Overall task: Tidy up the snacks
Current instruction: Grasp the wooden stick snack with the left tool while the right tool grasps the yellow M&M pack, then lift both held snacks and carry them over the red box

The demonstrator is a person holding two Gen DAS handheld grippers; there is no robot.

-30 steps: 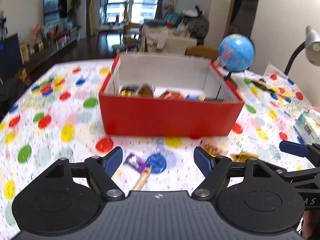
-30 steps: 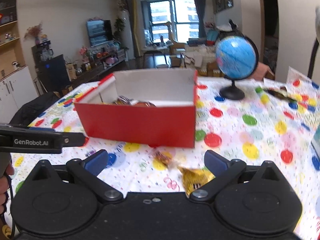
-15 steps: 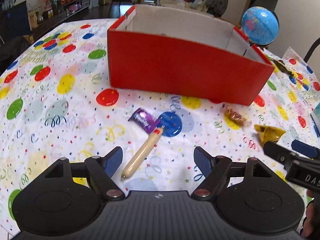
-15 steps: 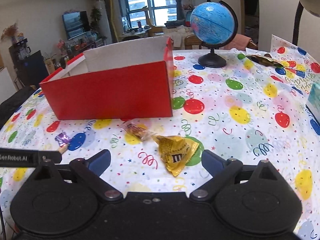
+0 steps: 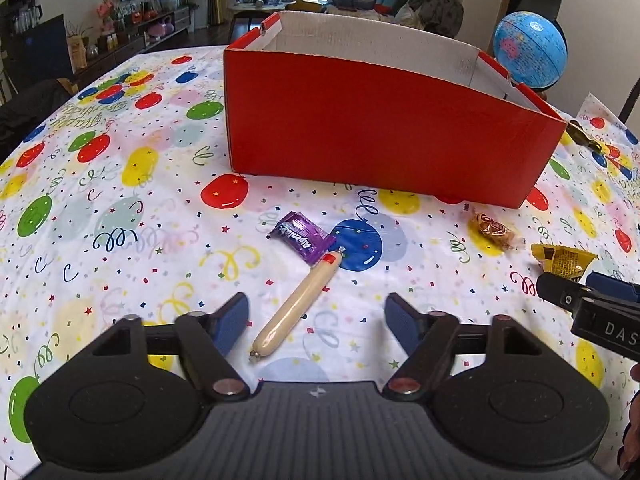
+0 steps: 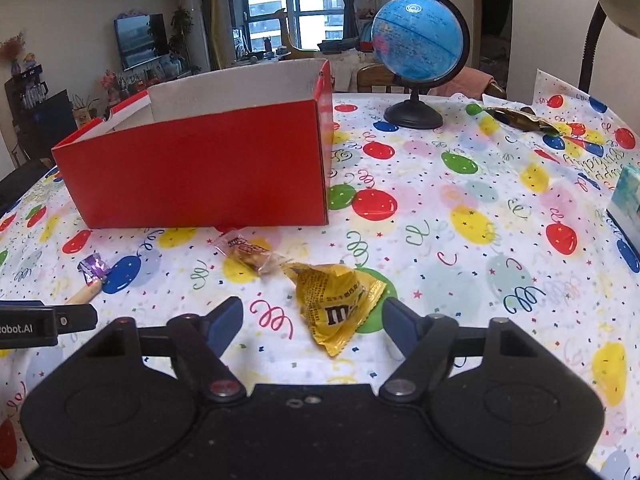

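A red box (image 5: 384, 136) (image 6: 200, 176) stands on the balloon-print tablecloth. In front of it lie a tan sausage stick (image 5: 298, 304), a purple candy wrapper (image 5: 301, 236) (image 6: 94, 267), a brown wrapped candy (image 5: 493, 229) (image 6: 248, 254) and a yellow M&M's bag (image 6: 338, 308) (image 5: 563, 261). My left gripper (image 5: 316, 320) hovers low with the sausage's near end between its closing jaws, pads apart from it. My right gripper (image 6: 312, 320) straddles the yellow bag, jaws closing, pads not pressing on it.
A blue globe (image 6: 418, 44) on a black stand sits behind the box to the right. A dark gold wrapper (image 6: 520, 118) lies far right, and a light blue pack (image 6: 626, 200) at the right edge. A lamp neck (image 6: 588, 52) rises at the right.
Both grippers have come down toward the table, so the box's inside has dropped out of sight. The sausage and the yellow bag now sit between narrower jaws.
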